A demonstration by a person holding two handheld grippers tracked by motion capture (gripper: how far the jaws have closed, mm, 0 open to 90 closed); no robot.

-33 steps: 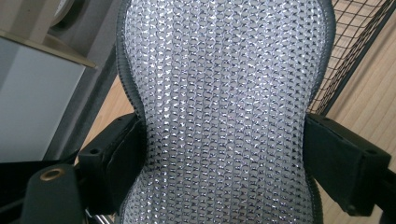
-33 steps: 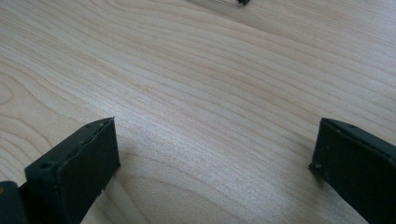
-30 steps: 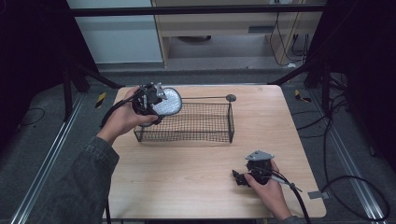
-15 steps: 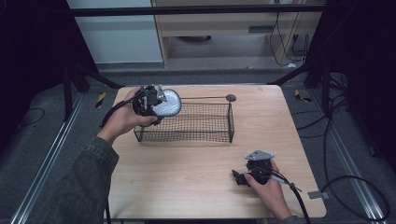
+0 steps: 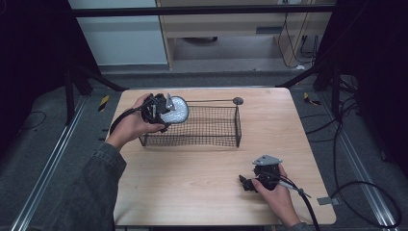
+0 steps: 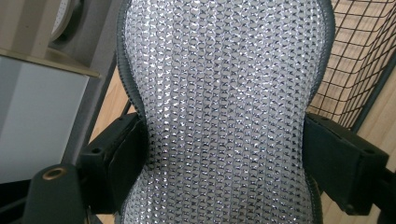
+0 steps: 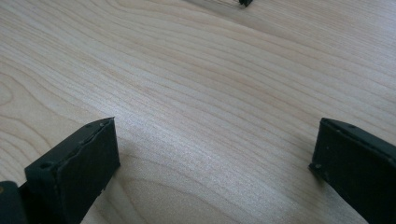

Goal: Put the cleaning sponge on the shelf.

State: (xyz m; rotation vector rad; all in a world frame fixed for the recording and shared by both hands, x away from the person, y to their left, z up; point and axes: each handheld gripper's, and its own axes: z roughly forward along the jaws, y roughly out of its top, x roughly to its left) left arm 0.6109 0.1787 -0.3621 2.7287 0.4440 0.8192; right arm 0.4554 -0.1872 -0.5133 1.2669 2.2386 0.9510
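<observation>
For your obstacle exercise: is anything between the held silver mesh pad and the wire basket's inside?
Nothing visible. The left gripper holds the silver mesh pad over the open-topped wire basket, at its left end.

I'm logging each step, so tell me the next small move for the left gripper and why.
Probably lower it a little further into the wire basket. The left gripper is shut on the silver mesh pad, which hangs over the basket's left end, above the floor, so opening now would drop it.

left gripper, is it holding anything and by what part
Yes: the left gripper is shut on the silvery mesh pad, its jaws pinching the pad's narrowed waist from both sides, over the wire basket's left end. The right gripper is open, holding nothing.
</observation>
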